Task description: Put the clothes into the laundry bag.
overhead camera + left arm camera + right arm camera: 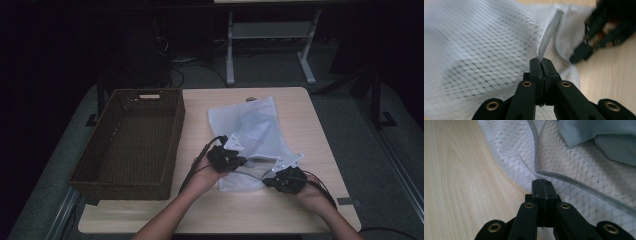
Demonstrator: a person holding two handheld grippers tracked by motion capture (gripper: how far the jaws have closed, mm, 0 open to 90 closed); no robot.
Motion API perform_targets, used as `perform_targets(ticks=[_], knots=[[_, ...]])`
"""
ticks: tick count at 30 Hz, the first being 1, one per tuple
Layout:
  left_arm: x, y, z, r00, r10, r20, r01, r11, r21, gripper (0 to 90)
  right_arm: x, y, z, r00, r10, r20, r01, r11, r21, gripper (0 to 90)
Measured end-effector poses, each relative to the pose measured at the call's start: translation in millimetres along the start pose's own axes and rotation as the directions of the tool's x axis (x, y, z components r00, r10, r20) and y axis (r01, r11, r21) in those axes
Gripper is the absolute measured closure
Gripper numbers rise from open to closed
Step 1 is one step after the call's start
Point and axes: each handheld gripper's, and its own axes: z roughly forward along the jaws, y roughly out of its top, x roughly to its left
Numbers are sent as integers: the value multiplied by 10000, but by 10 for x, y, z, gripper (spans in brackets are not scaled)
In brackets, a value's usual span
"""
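- A white mesh laundry bag (251,131) with a grey zipper edge lies on the light wooden table (330,150), right of the middle, reaching from near the far edge toward the near edge.
- The left gripper (541,65) has its jaws pressed together on the grey zipper band (547,37) of the bag.
- The right gripper (543,185) has its jaws clamped on the bag's hem near the near right corner of the table; a grey-blue cloth (599,137) lies inside the bag.
- A dark brown woven wicker basket (127,145) stands along the left edge of the table, apart from the bag.
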Motion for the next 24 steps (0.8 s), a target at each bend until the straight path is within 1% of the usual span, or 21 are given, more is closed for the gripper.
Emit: perform_targets(ticks=[2,3,5,6,7,8,10,12,13,14,15,17,18,20,21,24], knots=[[-25,-71,103,9994,-116,330,109,9997,236,884,1,1,0,10000,22,0,-22,10000,12,900],[-34,-96,148,9989,-113,449,96,9992,391,884,2,1,1,10000,19,8,-19,10000,12,900],[-49,-132,230,9986,-62,521,25,9975,704,884,4,2,1,10000,34,11,-34,10000,19,900],[-49,-132,230,9986,-62,521,25,9975,704,882,4,2,1,10000,34,11,-34,10000,19,900],[-51,-159,298,9982,-134,578,80,9956,931,882,0,2,2,10000,4,18,-4,10000,9,900],[-50,-170,327,9984,-147,544,90,9947,1026,880,0,2,1,10000,6,13,-6,10000,8,900],[-50,-179,348,9985,-152,524,95,9942,1073,872,0,1,1,10000,25,8,-25,10000,1,900],[-41,-210,408,9982,-305,518,244,9931,1145,857,-3,0,0,10000,26,-23,-26,10000,-32,897],[-41,-210,408,9982,-305,518,244,9931,1145,846,-3,0,0,10000,26,-23,-26,10000,-32,897],[-37,-214,411,9976,-414,561,351,9935,1081,846,-6,0,-2,10000,30,-9,-30,10000,-58,896],[-37,-213,409,9973,-470,572,408,9936,1055,815,-10,0,-12,10000,80,-21,-80,9998,-157,882],[-42,-212,403,9973,-468,570,405,9936,1058,784,-15,1,-28,9999,134,-17,-135,9996,-237,835],[-46,-211,394,9972,-449,594,385,9938,1041,784,-15,1,-28,9999,134,-17,-135,9996,-237,835],[-67,-201,345,9971,-490,590,438,9954,855,721,-5,3,-59,9998,222,4,-222,9990,-393,735],[-79,-188,288,9969,-493,609,447,9963,735,672,3,8,-97,9996,275,13,-274,9983,-507,648],[-88,-186,185,9960,-661,601,636,9971,415,581,6,8,-146,9987,508,81,-502,9966,-656,521]])
